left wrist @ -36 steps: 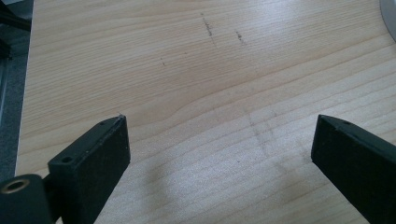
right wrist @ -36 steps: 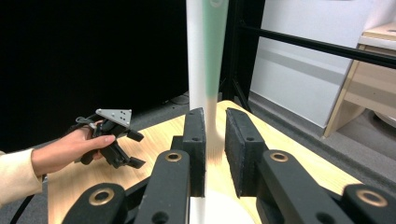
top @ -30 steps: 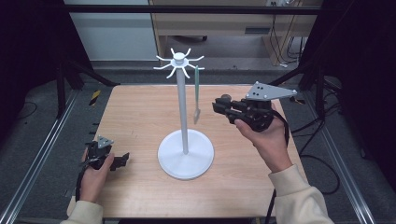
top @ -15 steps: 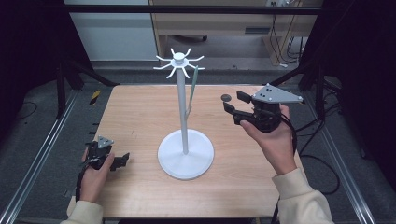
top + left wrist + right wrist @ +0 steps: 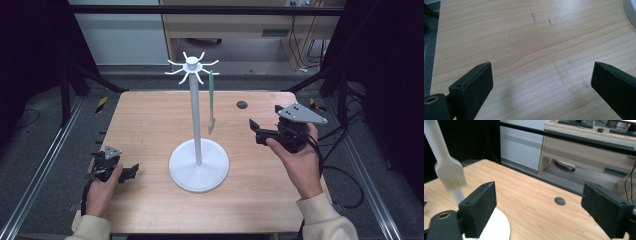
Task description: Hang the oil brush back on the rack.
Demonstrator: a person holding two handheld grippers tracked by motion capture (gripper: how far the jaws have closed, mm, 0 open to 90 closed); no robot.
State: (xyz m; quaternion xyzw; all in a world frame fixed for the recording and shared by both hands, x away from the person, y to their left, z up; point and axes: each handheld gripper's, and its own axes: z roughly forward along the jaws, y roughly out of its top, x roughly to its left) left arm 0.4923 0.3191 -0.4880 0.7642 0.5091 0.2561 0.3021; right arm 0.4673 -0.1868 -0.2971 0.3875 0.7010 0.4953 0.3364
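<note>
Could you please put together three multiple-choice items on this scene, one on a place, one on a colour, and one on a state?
1. Where is the brush?
A. Lying on the table
B. Hanging from a hook of the white stand
C. Held in the right hand-held gripper

2. What colour is the stand?
A. White
B. Black
C. Red

3. How are the right hand-held gripper's jaws?
A. Shut on the brush
B. Shut on nothing
C. Open, with nothing between them

Answers:
1 B, since the high view shows it dangling beside the pole, bristles down.
2 A, since its base, pole and hooks are all white.
3 C, since the right gripper view shows bare table between the spread jaws.
</note>
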